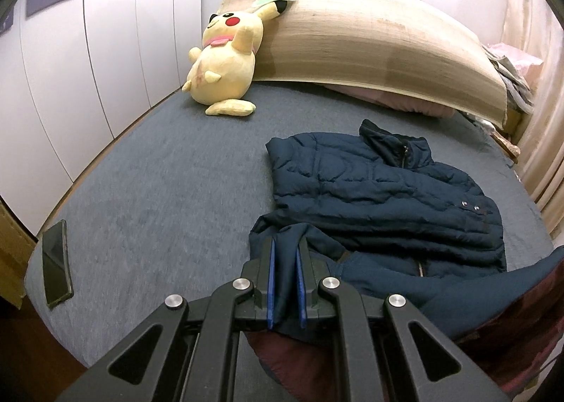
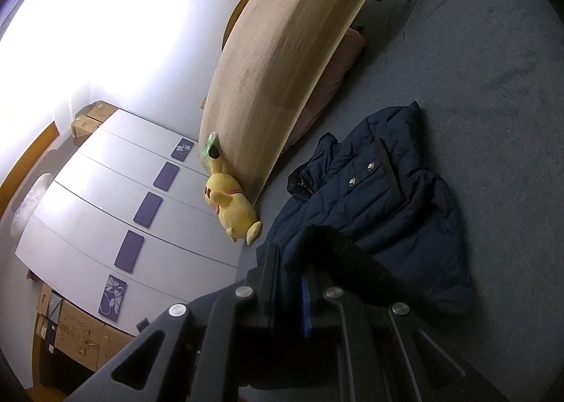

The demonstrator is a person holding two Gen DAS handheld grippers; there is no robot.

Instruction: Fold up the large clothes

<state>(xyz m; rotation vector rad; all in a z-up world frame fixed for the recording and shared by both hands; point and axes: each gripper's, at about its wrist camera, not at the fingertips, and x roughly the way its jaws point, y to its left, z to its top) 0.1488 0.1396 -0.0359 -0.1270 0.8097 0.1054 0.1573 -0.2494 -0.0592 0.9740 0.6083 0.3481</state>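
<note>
Left wrist view shows a yellow plush toy leaning on a rolled mat at the bed's head, well apart from a phone near the edge. The navy jacket lies on the grey bed beside white wardrobes. Left hand-held gripper is clamped on the jacket's fabric; right hand-held gripper likewise pinches a fold.

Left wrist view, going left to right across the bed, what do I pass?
Phone → yellow plush toy → left tool clamped on the navy jacket, whose bulk spreads rightward.
</note>
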